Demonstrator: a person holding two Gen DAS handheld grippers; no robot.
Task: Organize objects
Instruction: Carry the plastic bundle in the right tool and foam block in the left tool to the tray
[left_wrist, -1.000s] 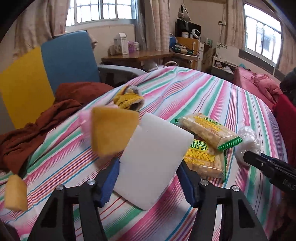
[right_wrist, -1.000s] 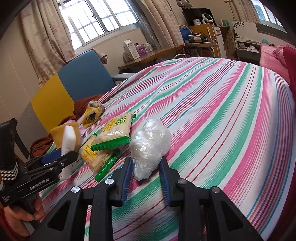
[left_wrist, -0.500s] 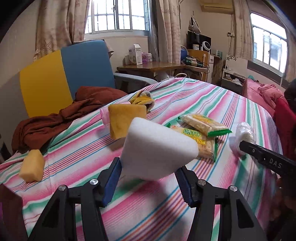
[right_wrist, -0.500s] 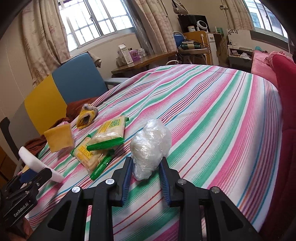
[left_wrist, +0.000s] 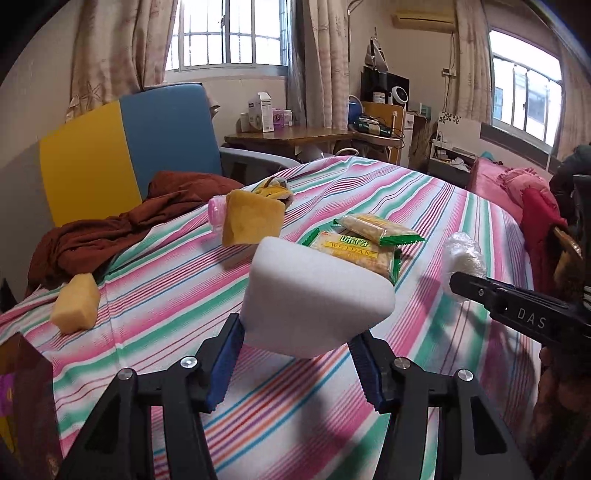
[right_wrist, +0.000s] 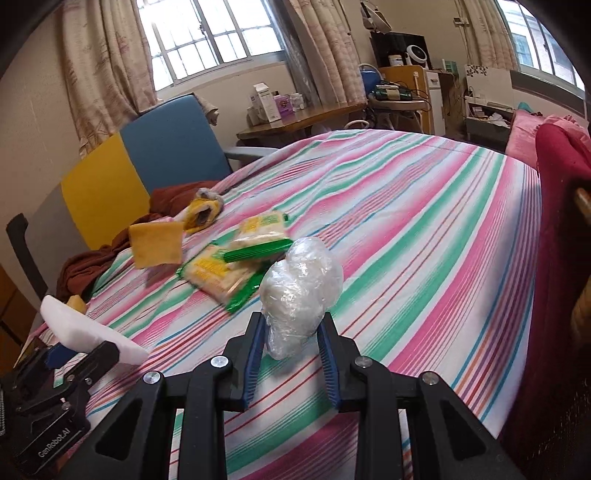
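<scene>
White, smooth foam fills the middle of the left wrist view: a thick rounded white foam block is pinched between the blue ribbed pads of the left gripper, held clear above the striped pink, green and white bedspread. That gripper points downward at a slant over the bed, its jaws partly closed and pressing on both sides of the block.

The right gripper also tilts downward, jaws drawn in as narrow as they go around a crinkled ball of clear plastic film, whose lower part sits squeezed between the pads.

On the bedspread lie two glossy cracker packets with green ends, one overlapping the other, beside a soft mustard-yellow sponge square with a pink roll just behind it. A pale yellow sponge chunk rests near the bed's left edge. A rumpled rust-brown cloth is heaped against a blue and yellow chair.

Compared with a second ago, the foam block has come up off the bed, where it had lain flat, and now sits tilted in the grip. The left gripper has drawn back, so more of the bed's left edge shows. The plastic ball is held just as before.
</scene>
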